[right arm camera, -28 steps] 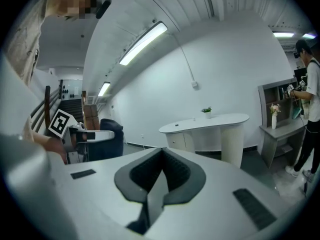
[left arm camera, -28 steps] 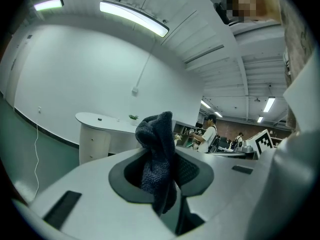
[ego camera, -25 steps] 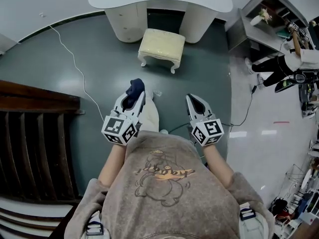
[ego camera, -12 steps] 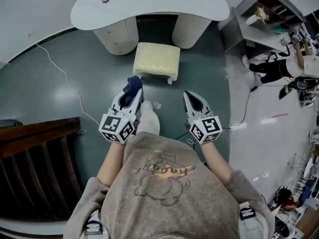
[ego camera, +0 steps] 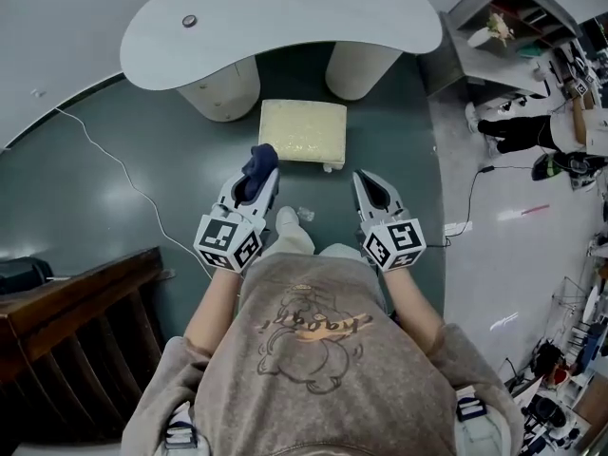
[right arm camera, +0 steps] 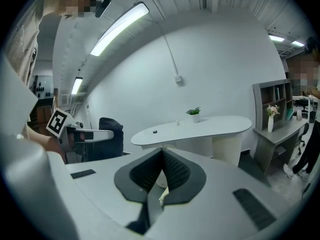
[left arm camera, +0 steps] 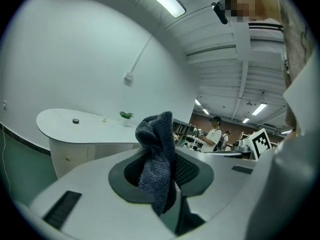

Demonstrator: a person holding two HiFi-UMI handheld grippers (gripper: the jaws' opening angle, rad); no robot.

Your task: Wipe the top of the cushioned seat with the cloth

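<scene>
Left gripper [ego camera: 258,179] jaws pinch cloth [ego camera: 257,161], held ready for wiping; right gripper [ego camera: 369,184] jaws closed together, seemingly empty; seat [ego camera: 304,131] just beyond.

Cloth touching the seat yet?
No: the cloth is clamped in the left tool, up in the air, and the cushioned seat lies bare ahead of it.

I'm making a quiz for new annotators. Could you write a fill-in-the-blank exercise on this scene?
1. The tool holding the dark blue cloth is the ___ one.
2. The right tool has its jaws ___, with nothing between them.
3. The cushioned seat stands on the dark green ___, before the white desk.
Missing words: left; shut; floor.
</scene>
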